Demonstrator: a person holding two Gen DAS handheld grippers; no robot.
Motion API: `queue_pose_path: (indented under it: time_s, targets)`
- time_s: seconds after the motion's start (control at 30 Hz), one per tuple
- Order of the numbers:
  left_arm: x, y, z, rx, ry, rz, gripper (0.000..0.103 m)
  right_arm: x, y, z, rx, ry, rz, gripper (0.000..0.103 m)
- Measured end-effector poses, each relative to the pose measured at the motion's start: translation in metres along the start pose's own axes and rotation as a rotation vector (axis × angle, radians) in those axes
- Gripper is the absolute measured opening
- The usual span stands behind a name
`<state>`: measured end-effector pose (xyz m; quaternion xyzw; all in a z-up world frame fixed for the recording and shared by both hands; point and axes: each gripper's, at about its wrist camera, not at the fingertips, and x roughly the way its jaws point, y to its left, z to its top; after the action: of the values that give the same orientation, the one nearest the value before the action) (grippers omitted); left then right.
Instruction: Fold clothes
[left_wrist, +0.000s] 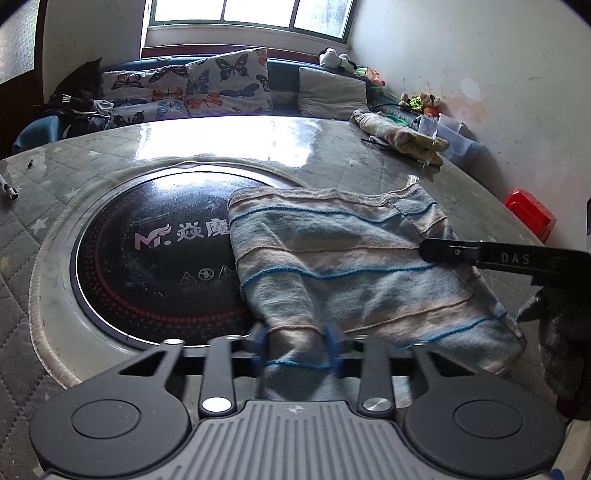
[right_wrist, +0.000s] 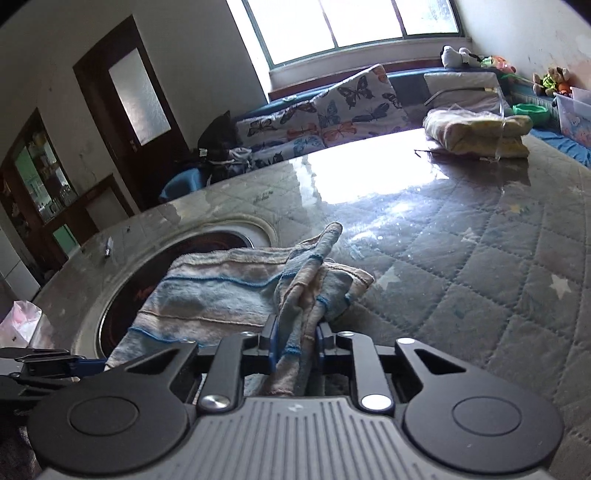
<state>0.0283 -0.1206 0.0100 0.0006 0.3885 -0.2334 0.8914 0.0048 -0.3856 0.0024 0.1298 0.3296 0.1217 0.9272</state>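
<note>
Left gripper (left_wrist: 298, 349) pinching near edge of striped towel (left_wrist: 332, 258). Right gripper (right_wrist: 295, 341) clamped on bunched towel corner. Towel partly over round cooktop (left_wrist: 155, 258) in quilted table (left_wrist: 332, 147).

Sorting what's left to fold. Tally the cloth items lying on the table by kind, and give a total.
Striped towel, blue and beige: 1, partly over the black round cooktop, pinched by the left gripper and the right gripper.
Folded yellowish cloth bundle: 1, at the table's far side.
Total: 2
</note>
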Motion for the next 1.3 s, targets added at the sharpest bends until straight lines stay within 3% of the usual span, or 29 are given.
queue_pose_path:
  time_s: [0.2, 0.73, 1.03, 1.3]
  targets:
    - [-0.006, -0.011, 0.010, 0.029, -0.025, -0.004, 0.014, -0.016, 0.006, 0.006, -0.019, -0.047, 0.009, 0.014]
    - [0.024, -0.073, 0.071, 0.108, -0.067, -0.040, 0.014, -0.048, -0.024, 0.070, -0.139, -0.139, -0.115, 0.014]
    - [0.059, -0.104, 0.094, 0.135, -0.046, -0.056, 0.014, -0.042, -0.058, 0.090, -0.156, -0.131, -0.187, 0.014]
    - [0.087, -0.121, 0.090, 0.140, 0.009, -0.076, 0.014, -0.030, -0.086, 0.085, -0.177, -0.079, -0.229, 0.014]
